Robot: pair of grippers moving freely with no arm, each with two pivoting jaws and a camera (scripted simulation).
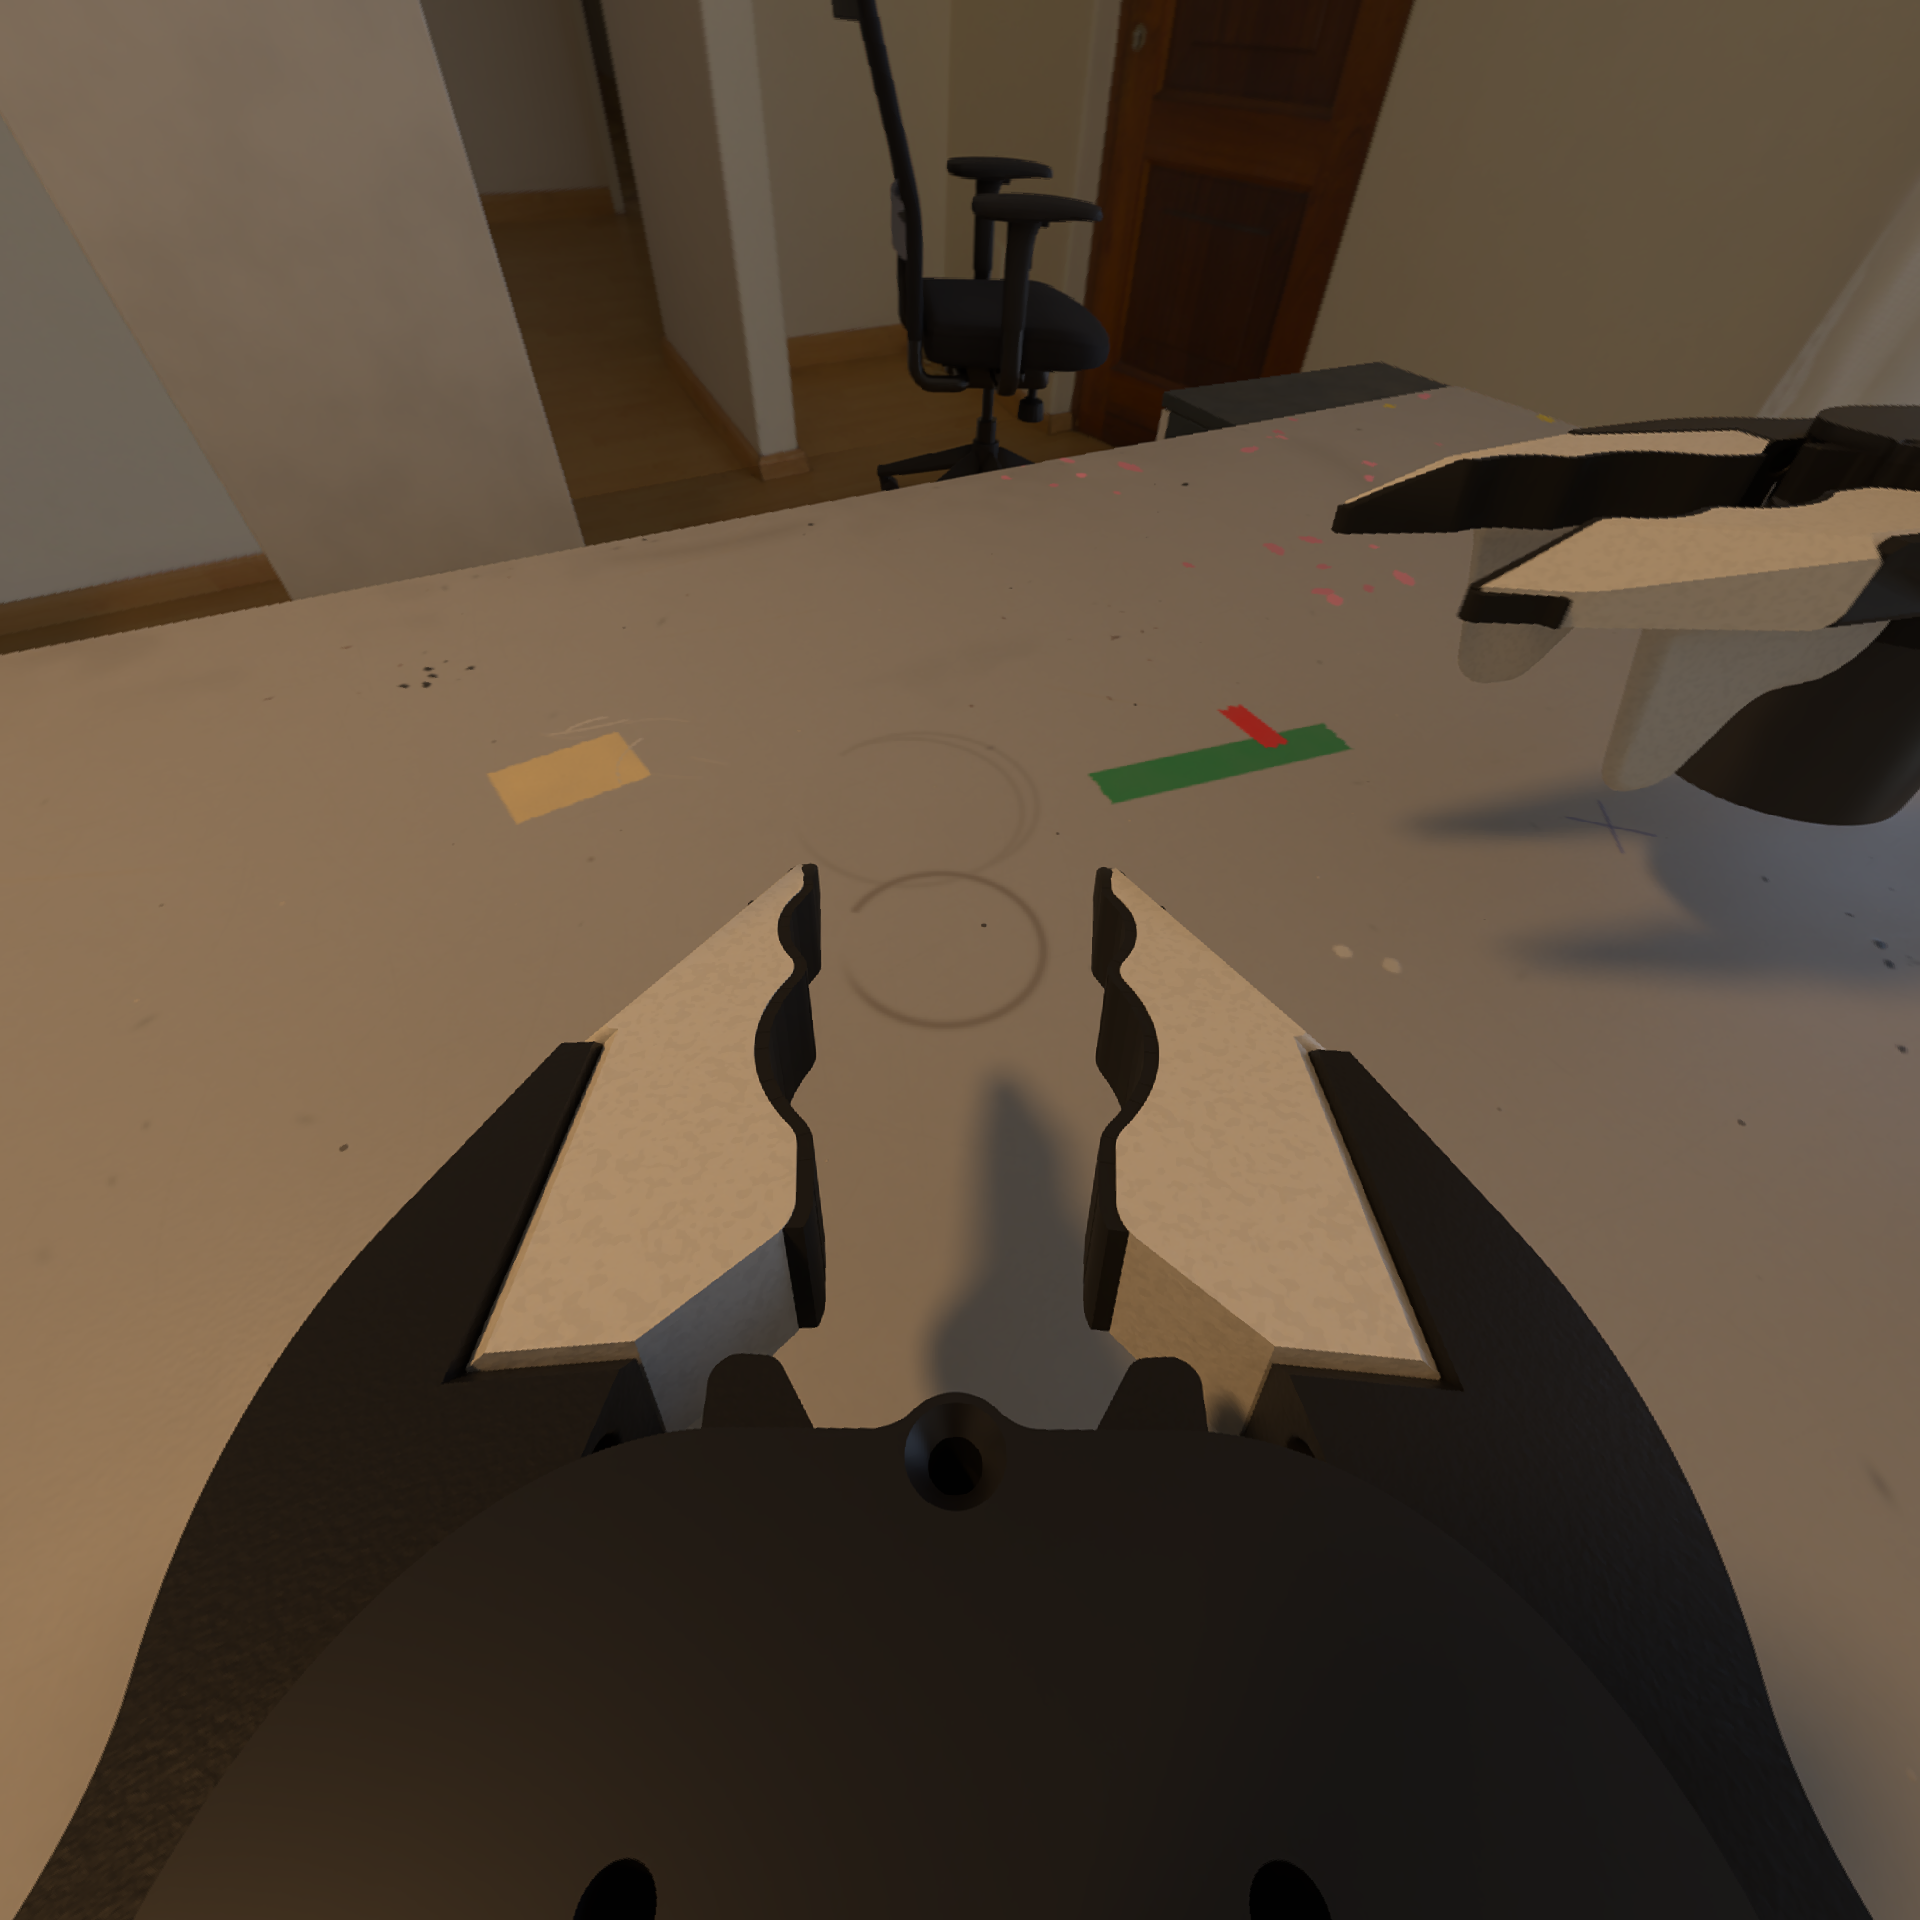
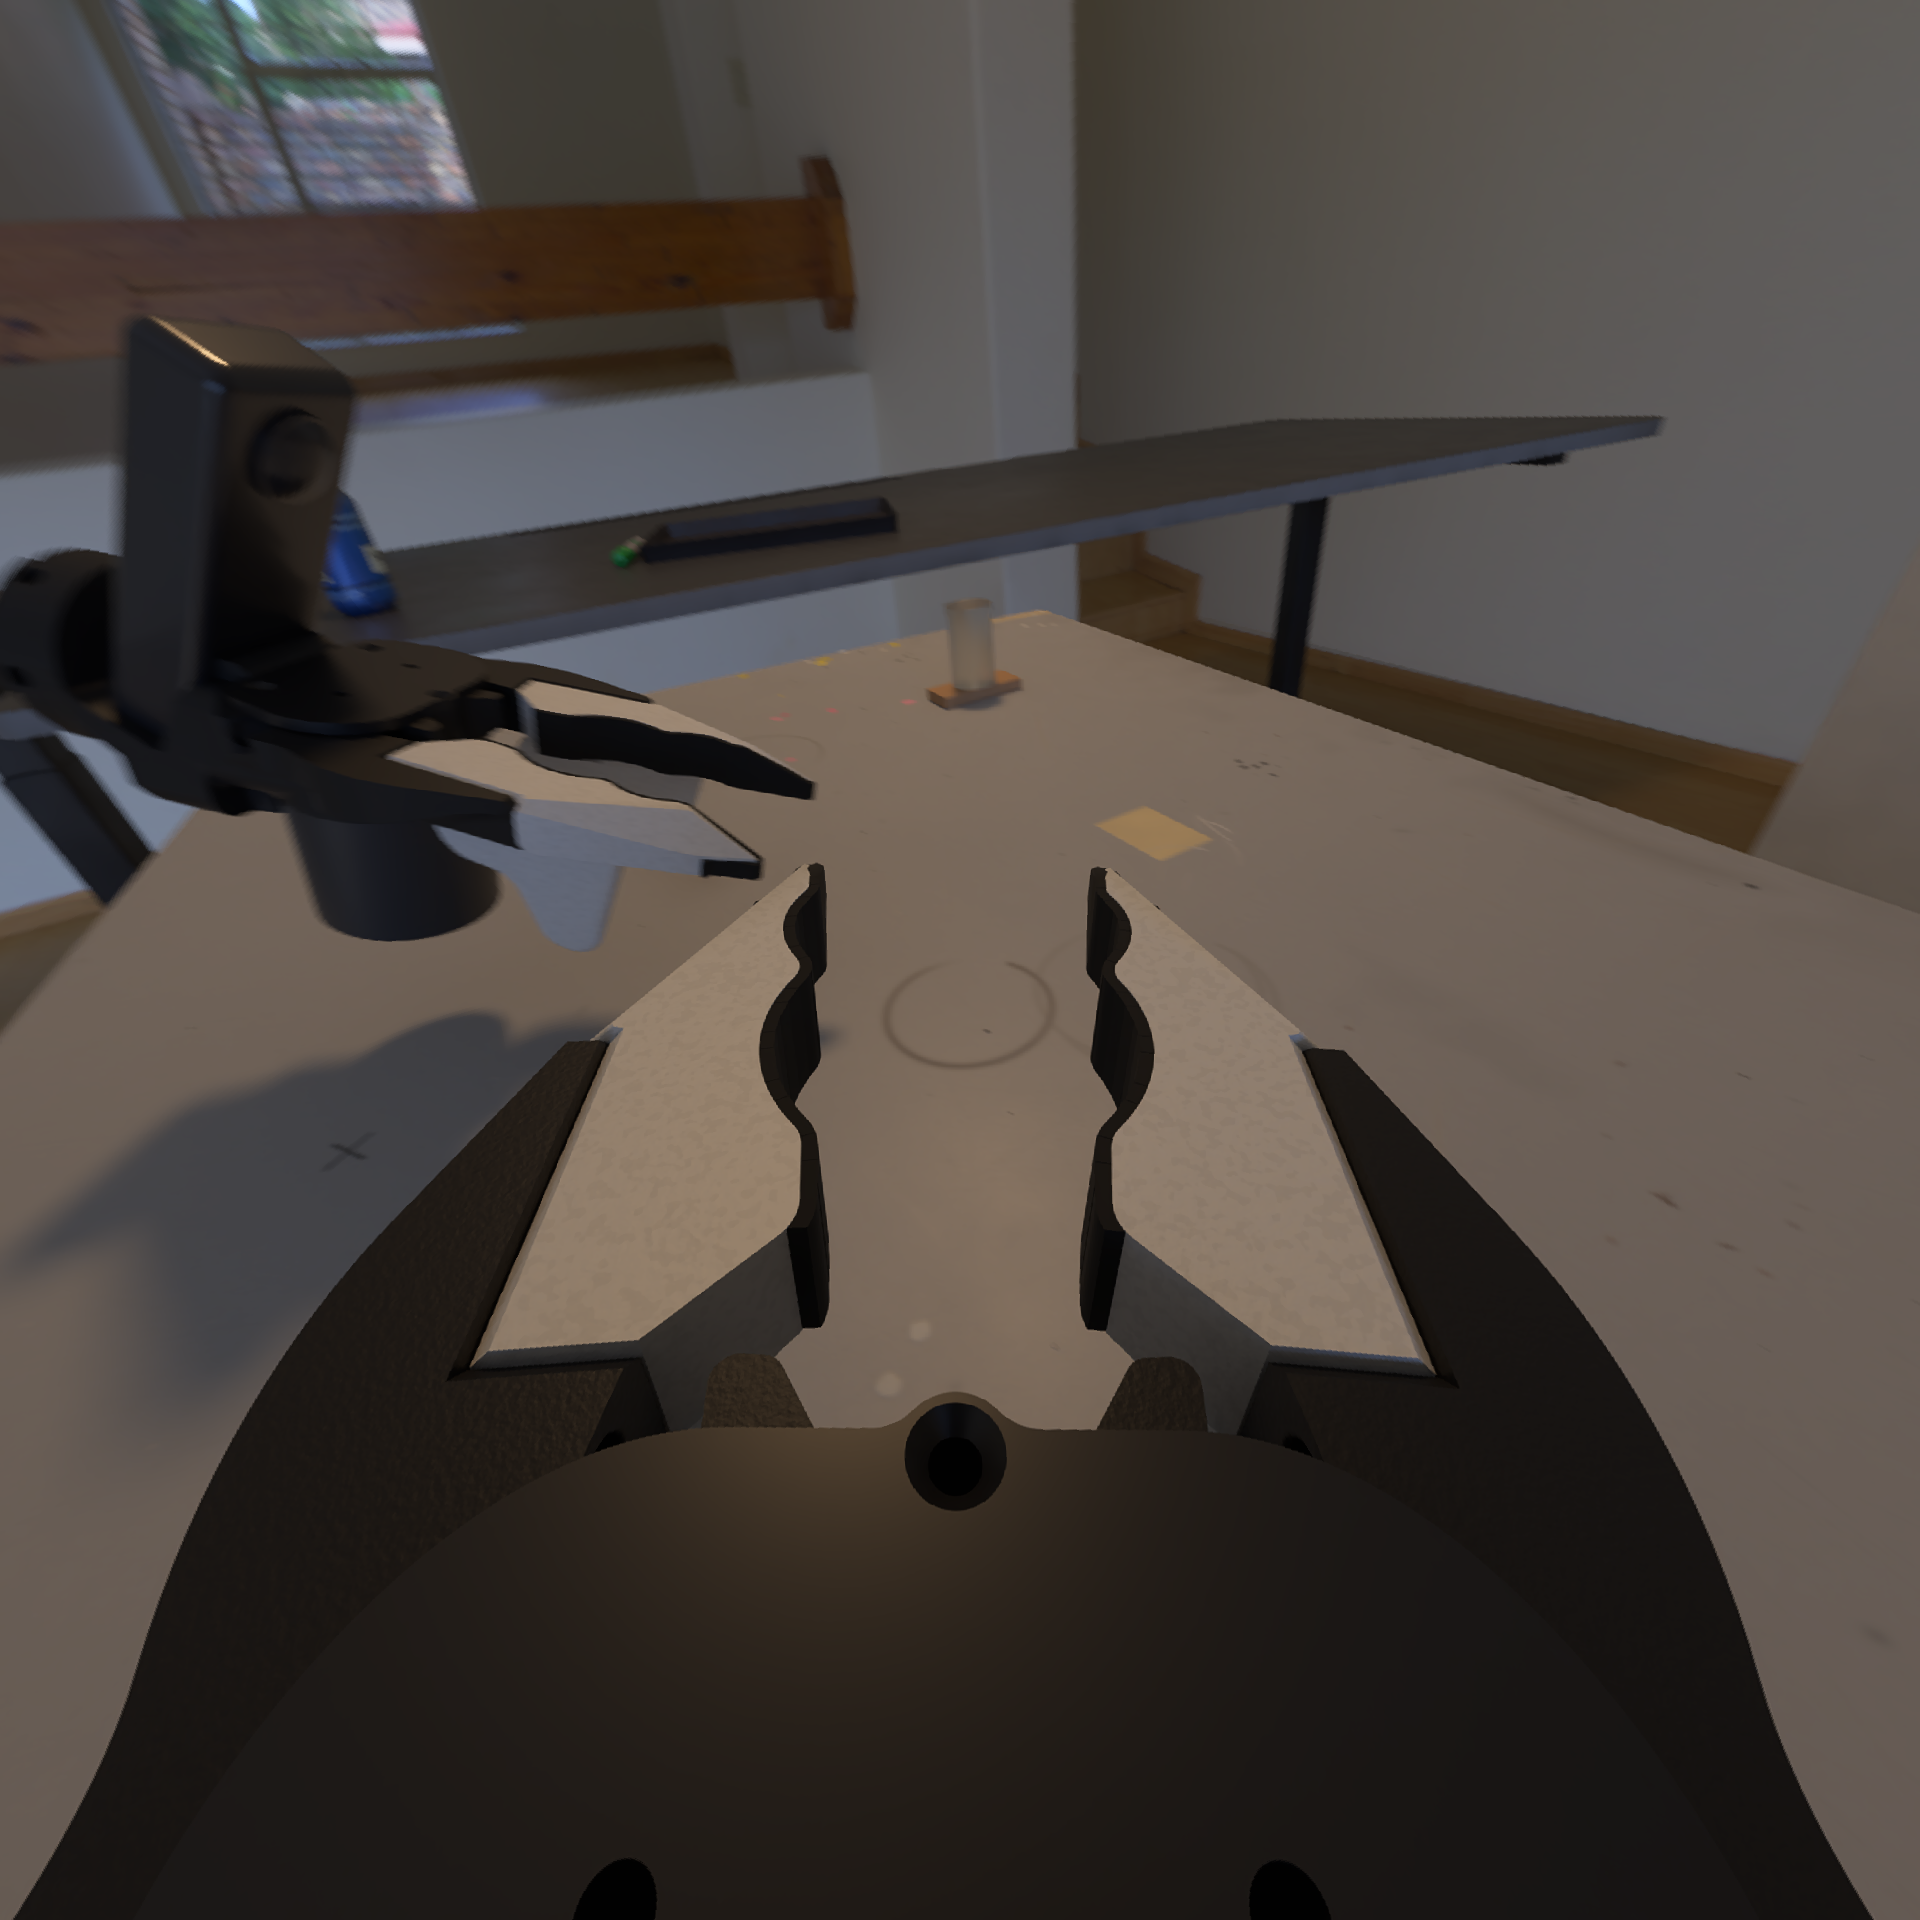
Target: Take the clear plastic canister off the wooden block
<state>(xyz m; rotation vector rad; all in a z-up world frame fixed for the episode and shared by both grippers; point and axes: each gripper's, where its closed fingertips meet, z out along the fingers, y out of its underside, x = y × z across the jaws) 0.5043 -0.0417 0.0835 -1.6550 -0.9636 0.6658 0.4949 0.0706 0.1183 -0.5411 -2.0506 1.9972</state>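
Note:
In the right wrist view, the clear plastic canister (image 2: 970,646) stands upright on a small flat wooden block (image 2: 975,690) near the far end of the table. My right gripper (image 2: 956,883) is open and empty, well short of the canister, above a drawn ring. My left gripper (image 1: 956,883) is open and empty over the table; canister and block do not show in its view. The left gripper also shows in the right wrist view (image 2: 774,826) at the left, and the right gripper in the left wrist view (image 1: 1403,561) at the right, both open.
The grey table (image 2: 1455,1039) carries a tan tape patch (image 1: 569,775), green tape (image 1: 1216,764) with a red piece (image 1: 1252,725) and drawn rings (image 1: 940,951). A dark desk (image 2: 1039,509) stands behind the table. An office chair (image 1: 997,312) and a brown door (image 1: 1226,208) are beyond the far edge.

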